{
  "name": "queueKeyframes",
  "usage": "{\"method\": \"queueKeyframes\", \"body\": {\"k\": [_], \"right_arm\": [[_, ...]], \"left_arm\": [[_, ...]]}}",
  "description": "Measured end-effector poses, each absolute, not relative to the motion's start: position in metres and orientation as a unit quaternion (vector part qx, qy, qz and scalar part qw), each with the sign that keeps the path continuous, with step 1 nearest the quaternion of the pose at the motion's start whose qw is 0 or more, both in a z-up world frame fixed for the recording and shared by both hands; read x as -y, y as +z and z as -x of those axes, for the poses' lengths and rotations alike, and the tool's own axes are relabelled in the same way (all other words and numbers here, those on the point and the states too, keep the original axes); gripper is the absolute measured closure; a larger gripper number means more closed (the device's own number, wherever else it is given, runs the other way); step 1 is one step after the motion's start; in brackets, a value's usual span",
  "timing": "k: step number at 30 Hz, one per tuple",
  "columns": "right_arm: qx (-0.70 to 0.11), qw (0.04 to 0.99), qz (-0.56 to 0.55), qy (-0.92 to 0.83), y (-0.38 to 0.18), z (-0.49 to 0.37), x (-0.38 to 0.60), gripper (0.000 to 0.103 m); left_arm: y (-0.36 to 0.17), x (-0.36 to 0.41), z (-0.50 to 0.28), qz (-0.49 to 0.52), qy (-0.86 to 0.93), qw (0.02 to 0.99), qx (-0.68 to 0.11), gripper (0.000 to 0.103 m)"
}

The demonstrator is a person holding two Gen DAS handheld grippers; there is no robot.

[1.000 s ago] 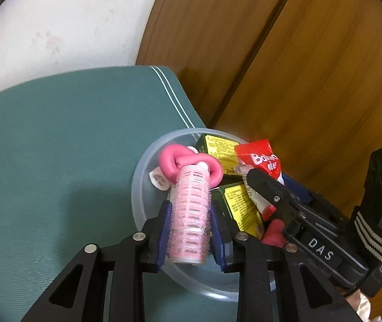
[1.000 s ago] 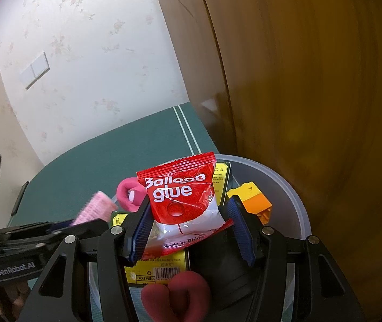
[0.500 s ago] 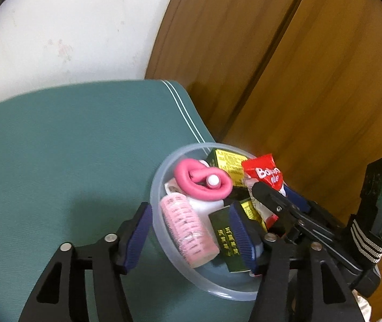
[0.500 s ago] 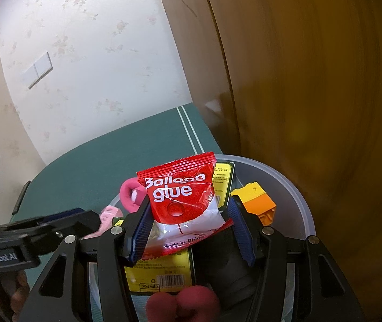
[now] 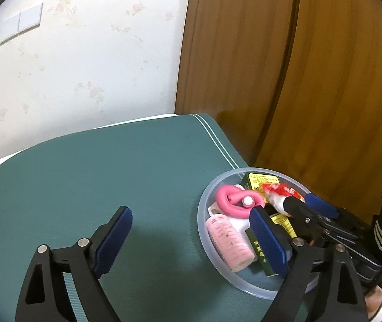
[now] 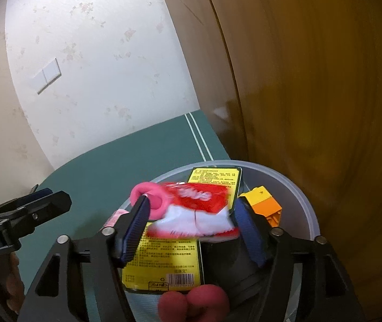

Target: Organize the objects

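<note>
A clear plastic bowl (image 5: 204,230) sits at the right edge of the green table (image 5: 110,177). It holds a pink hair roller (image 5: 228,241), a bent pink foam curler (image 5: 231,201), yellow-and-green boxes (image 6: 161,257) and an orange brick (image 6: 263,204). My left gripper (image 5: 191,241) is open and empty, left of and above the bowl. My right gripper (image 6: 191,228) is open over the bowl; the red and white balloon-glue packet (image 6: 199,206) is blurred between its jaws, tipping down. The right gripper also shows in the left wrist view (image 5: 309,209).
A wooden door (image 5: 311,80) stands close behind the bowl on the right. A papered wall with a white switch plate (image 5: 21,24) is behind the table. A dark red lump (image 6: 193,306) lies at the bowl's near side.
My left gripper opened, dropped the pink roller into the bowl and drew back to the left. My right gripper has opened wider and the glue packet is falling from it.
</note>
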State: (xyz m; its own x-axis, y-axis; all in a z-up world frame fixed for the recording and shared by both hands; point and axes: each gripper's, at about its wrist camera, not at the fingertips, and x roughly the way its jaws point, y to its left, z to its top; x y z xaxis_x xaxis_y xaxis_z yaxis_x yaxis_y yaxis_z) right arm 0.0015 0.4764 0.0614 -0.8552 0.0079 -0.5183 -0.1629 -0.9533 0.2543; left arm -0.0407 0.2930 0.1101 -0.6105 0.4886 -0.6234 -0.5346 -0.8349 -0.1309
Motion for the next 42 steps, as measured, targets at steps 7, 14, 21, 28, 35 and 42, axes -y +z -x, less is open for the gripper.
{"method": "queueKeyframes", "body": {"k": [7,14,21,28,35,42], "right_arm": [[-0.141,0.051,0.244,0.958,0.064,-0.008,-0.471,0.034],[-0.129,0.069,0.242,0.959,0.067,-0.034,-0.469,0.026],[-0.102,0.082,0.268,0.955,0.068,-0.059,-0.464,0.012],[-0.084,0.080,0.297,0.948,0.061,-0.072,-0.453,0.007],[-0.067,0.094,0.306,0.945,0.059,-0.086,-0.449,0.003],[-0.059,0.107,0.299,0.947,0.064,-0.095,-0.446,0.002]], "left_arm": [[0.114,-0.289,0.031,0.324,0.904,0.276,-0.048,0.003],[0.117,-0.288,0.025,0.321,0.906,0.268,-0.058,0.000],[0.118,-0.292,0.019,0.321,0.912,0.244,-0.075,0.000],[0.120,-0.292,0.010,0.312,0.916,0.236,-0.086,0.000],[0.122,-0.289,0.008,0.306,0.925,0.208,-0.086,0.000],[0.123,-0.287,0.002,0.298,0.927,0.211,-0.091,0.000]]}}
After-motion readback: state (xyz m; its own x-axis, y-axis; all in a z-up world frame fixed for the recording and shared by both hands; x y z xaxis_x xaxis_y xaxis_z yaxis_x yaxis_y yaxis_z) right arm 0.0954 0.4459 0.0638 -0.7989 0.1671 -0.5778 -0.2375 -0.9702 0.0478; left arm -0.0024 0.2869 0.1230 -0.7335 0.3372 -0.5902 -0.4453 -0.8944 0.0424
